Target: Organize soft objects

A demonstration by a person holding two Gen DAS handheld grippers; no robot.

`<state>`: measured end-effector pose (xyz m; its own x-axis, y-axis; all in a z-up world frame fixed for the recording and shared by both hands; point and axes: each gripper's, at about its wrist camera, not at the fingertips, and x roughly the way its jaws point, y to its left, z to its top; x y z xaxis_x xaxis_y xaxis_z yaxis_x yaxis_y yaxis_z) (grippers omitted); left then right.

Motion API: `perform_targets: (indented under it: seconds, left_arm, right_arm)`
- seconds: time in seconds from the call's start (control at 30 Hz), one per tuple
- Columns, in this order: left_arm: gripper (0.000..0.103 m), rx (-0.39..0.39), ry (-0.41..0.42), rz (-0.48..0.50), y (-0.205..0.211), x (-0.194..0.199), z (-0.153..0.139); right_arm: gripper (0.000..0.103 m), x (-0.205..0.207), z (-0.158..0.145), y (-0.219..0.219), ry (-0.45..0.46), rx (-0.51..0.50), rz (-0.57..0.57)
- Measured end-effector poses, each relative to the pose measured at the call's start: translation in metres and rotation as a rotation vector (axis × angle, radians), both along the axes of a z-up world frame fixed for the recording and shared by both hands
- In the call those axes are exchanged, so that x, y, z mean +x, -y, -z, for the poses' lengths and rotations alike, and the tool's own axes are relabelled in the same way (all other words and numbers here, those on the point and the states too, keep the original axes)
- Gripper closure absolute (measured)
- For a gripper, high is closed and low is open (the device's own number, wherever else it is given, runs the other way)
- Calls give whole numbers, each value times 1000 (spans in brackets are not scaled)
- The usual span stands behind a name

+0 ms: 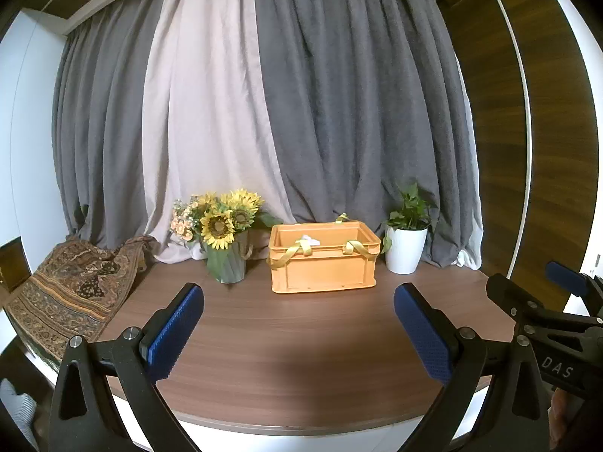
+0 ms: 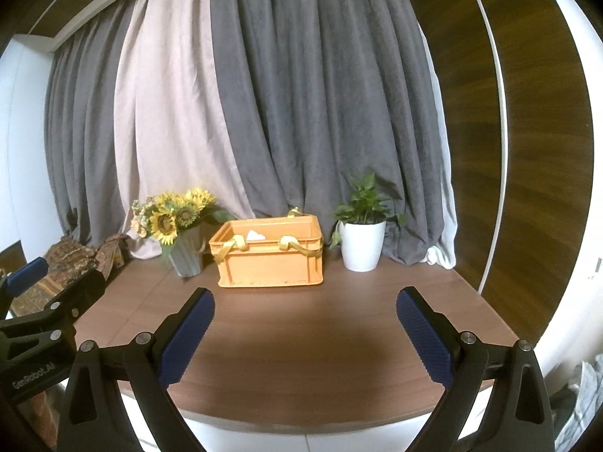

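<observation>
Soft white item [image 1: 312, 241], partly hidden, is seen inside the orange crate [image 1: 323, 263] at the back centre of the wooden bench [image 1: 301, 339]; what it is cannot be told. Yellow straps [image 1: 297, 250] are draped over the crate's front rim. A patterned cloth [image 1: 71, 286] is heaped at the bench's left end. A sunflower vase [image 1: 226, 237] is placed just left of the crate, a potted plant [image 1: 407, 241] in a white pot just right of it. The left tool [image 1: 299, 324] and right tool [image 2: 305, 327] are held above the near bench edge, side by side, each with blue pads spread wide and nothing between them. Grey and pale curtains [image 1: 301, 113] form the backdrop.
</observation>
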<state>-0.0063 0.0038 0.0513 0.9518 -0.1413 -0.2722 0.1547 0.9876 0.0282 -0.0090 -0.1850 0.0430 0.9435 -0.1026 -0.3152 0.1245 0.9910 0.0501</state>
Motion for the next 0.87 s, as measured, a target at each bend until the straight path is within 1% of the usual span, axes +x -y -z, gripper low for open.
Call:
perform_targets:
  seconds: [0.87]
  left_arm:
    - [0,-3,2,2,1,-4,-2]
  right_arm:
    - [4,-6,0,1,4,2,3]
